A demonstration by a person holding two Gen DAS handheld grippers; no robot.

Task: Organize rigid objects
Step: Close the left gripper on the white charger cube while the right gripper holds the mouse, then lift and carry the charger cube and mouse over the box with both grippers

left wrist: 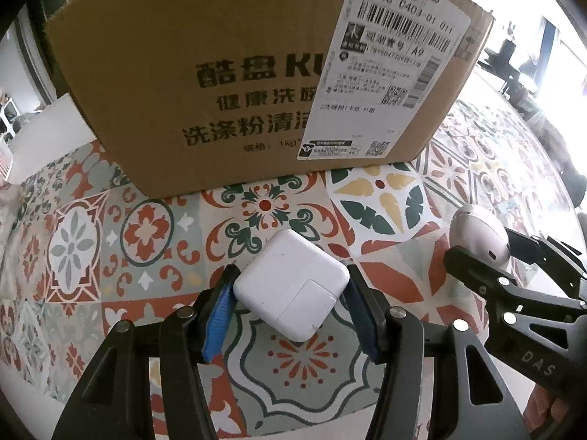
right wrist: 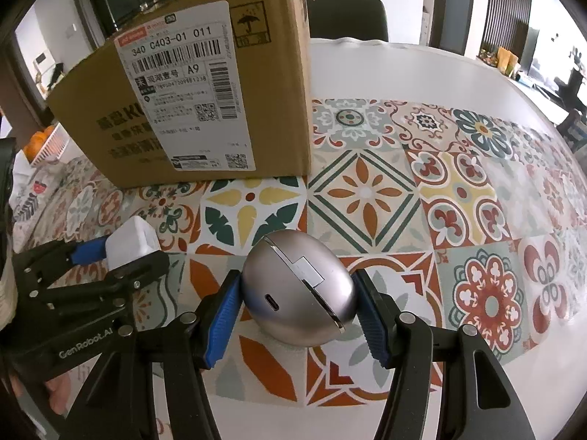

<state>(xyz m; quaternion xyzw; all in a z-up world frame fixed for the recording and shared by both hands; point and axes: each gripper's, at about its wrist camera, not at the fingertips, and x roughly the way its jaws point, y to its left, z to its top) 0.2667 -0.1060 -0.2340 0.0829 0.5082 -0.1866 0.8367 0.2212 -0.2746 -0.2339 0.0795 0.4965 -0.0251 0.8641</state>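
The left gripper (left wrist: pixel 291 293) clenches the white charger (left wrist: pixel 291 289) between its pads; the right gripper (right wrist: pixel 299 293) clenches the silver earbud case (right wrist: pixel 299 289). Lift both straight (the rounded case may slip) toward the cardboard box (left wrist: pixel 220 73) ahead of the fingertips.

A glossy white power adapter (left wrist: pixel 291 284) sits between the royal-blue ribbed pads (left wrist: pixel 216 321) of the black left gripper (left wrist: pixel 290 293). Beside it, the black right gripper (right wrist: pixel 299 300), with matching blue pads (right wrist: pixel 222 321), flanks a silver-grey egg-shaped case (right wrist: pixel 299 291). Beneath both spreads a tablecloth (right wrist: pixel 403 198) of mosaic tiles in rust red, dark green, mustard, pale grey and white. Ahead of the tools stands a plain brown cardboard box (left wrist: pixel 205 73), printed black, with a white barcoded shipping label (left wrist: pixel 381 73).
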